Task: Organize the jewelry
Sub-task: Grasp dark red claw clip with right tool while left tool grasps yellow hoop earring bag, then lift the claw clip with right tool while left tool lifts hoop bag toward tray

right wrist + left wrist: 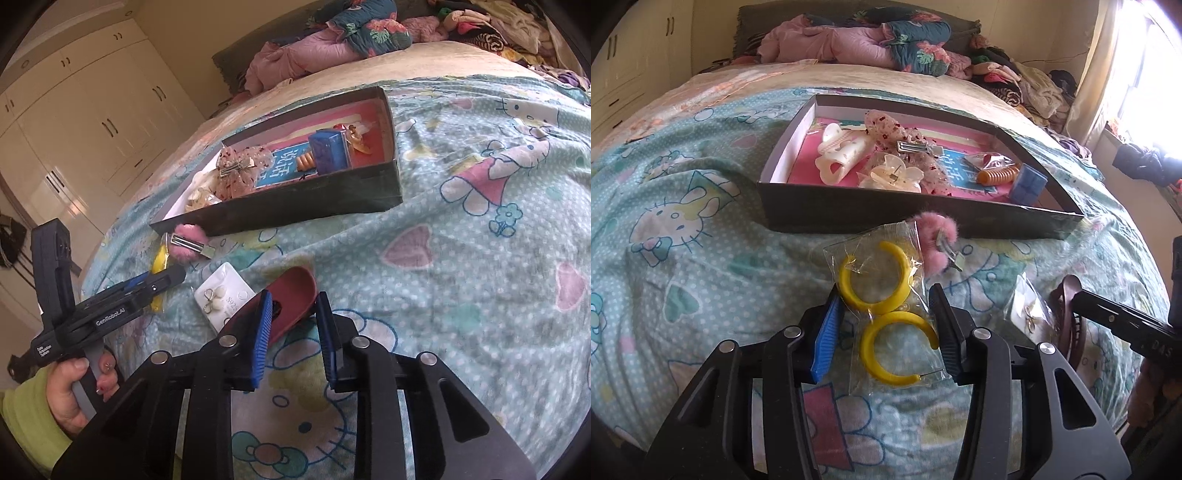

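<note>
On the Hello Kitty bedspread lies a clear bag with two yellow hoop earrings (886, 317). My left gripper (885, 290) straddles it, both blue pads touching the hoops, shut on the bag. To its right a dark red hair clip (295, 295) rests on the spread. My right gripper (293, 295) is shut on that clip. A white card of small earrings (221, 299) lies between the two grippers. A pink fluffy clip (932, 240) leans against the dark shallow box (886, 216), which holds white claw clips, a lace bow, an orange coil and a blue case.
Folded quilts and heaped clothes (871, 40) cover the far end of the bed. Cream wardrobes (92, 110) stand to the left and a bright curtained window (1137, 66) to the right. A hand in a green sleeve (70, 391) grips the left tool's handle.
</note>
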The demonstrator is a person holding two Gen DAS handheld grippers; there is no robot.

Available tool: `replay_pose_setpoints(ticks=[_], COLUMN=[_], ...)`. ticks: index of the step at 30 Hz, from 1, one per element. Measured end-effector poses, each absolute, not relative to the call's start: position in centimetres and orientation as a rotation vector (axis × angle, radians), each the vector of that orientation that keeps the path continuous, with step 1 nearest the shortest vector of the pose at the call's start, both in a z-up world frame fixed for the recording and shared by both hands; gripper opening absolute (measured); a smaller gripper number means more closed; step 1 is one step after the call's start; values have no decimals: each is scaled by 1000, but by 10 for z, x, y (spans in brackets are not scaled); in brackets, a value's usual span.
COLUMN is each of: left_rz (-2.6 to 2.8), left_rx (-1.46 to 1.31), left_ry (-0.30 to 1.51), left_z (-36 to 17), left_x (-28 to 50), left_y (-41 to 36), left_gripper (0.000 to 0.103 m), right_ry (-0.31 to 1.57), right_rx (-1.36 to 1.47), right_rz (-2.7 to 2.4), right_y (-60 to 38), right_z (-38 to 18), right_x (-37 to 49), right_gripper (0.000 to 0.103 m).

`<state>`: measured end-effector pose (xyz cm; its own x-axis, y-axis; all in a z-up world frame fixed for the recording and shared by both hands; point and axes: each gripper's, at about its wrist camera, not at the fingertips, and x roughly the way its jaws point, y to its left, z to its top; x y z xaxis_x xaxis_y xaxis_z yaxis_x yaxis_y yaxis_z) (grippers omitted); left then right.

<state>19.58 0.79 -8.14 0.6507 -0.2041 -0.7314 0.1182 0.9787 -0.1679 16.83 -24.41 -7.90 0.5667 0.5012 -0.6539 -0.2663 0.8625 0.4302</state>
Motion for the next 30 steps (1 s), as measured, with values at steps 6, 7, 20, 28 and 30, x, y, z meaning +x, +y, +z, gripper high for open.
replay_pose_setpoints(ticks=[6,7,20,28,30], left_rz=[-198,-200,-255,-272,-276], left_rx=[-107,-107,-100,-82,-83], left_ry=[824,821,764,760,760], left_z=[-72,-70,-46,-45,-44], left_x=[184,183,174,172,171], left_y=[12,12,3,-4,-4], left_gripper=[38,38,38,38,38], right_ry=[820,815,796,942,964], right_rx=[282,270,207,355,398], right_rz=[497,494,428,394,408], right_y=[-238,-238,-266,-268,-262], right_z=[-69,-66,-35,-71,-76], right_x=[169,168,174,162,160], right_gripper=[18,18,1,50,51])
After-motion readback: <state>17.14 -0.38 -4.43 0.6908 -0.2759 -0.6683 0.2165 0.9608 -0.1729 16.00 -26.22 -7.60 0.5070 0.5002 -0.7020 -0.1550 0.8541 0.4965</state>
